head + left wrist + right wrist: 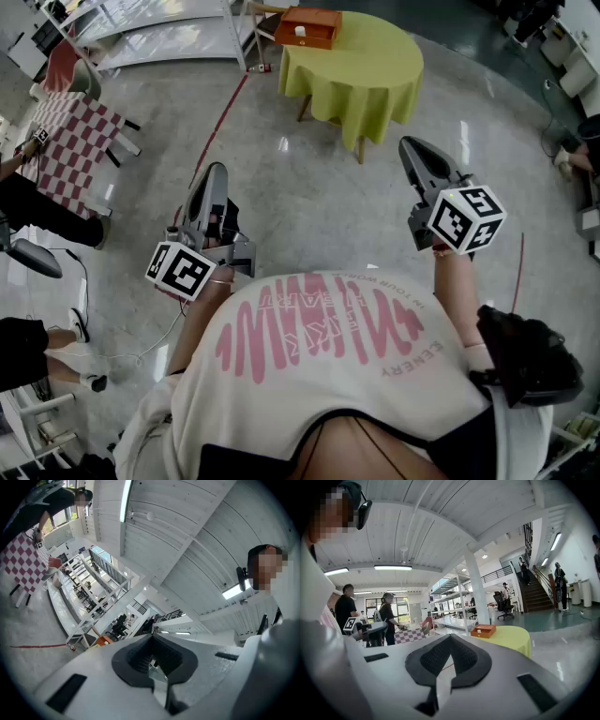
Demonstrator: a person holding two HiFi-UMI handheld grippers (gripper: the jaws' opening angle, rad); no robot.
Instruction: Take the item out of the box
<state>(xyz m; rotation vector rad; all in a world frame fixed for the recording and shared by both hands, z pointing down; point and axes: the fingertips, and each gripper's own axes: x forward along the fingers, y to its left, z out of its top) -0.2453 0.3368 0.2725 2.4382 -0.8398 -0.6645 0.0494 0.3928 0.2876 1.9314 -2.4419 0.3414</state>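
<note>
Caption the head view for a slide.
Left gripper and right gripper shut, empty; orange box sits on yellow table ahead.

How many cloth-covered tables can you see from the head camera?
2. A round table with a yellow-green cloth stands at top centre, carrying the orange box. A checkered table in red and white stands at the left edge. Others may lie outside the view.

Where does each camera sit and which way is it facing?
Head view: on the head, facing down; shirt, left gripper, right gripper show.
Left gripper view: rides it, tilted up at ceiling; shut jaws show.
Right gripper view: rides it, level toward table; shut jaws show.
Shared: head and right gripper views both show the table's box.
</note>
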